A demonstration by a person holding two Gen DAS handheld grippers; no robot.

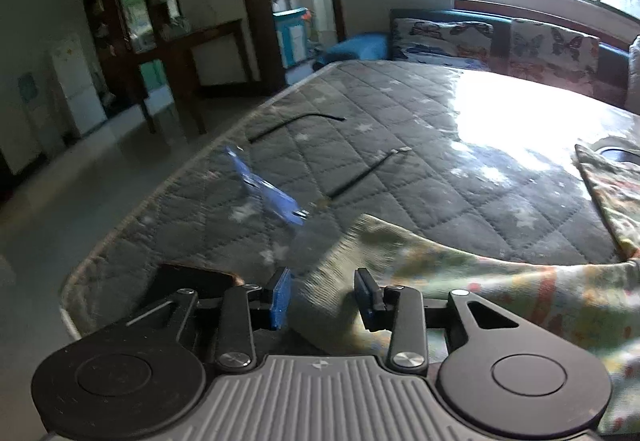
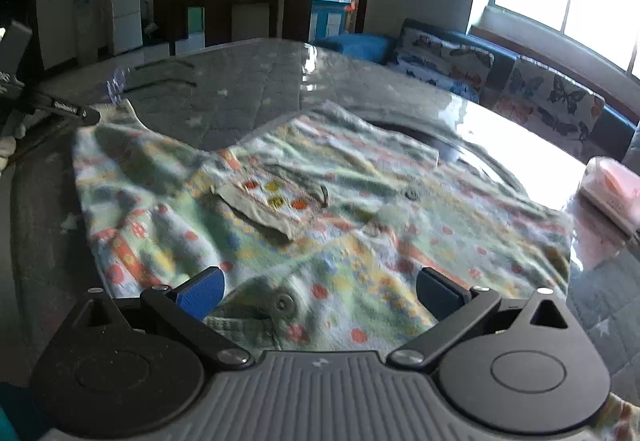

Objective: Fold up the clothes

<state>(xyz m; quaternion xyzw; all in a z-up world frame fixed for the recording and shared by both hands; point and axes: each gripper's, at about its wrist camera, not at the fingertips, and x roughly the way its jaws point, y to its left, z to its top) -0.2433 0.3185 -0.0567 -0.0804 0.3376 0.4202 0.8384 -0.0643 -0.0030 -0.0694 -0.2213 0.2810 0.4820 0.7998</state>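
**Patterned garment spread on the quilted table**

Both views are pretty blurry. The garment [image 2: 320, 209] is pastel green with orange and yellow dots, lying rumpled on the grey quilted table [image 1: 400, 145]. Left gripper [image 1: 324, 295] and right gripper [image 2: 320, 291] both gape apart over its edge, clamping nothing.

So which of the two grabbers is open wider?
The right hand-held gripper: its blue fingers stand far apart above the flowery shirt. The left hand-held gripper has a narrower gap, with cloth between.
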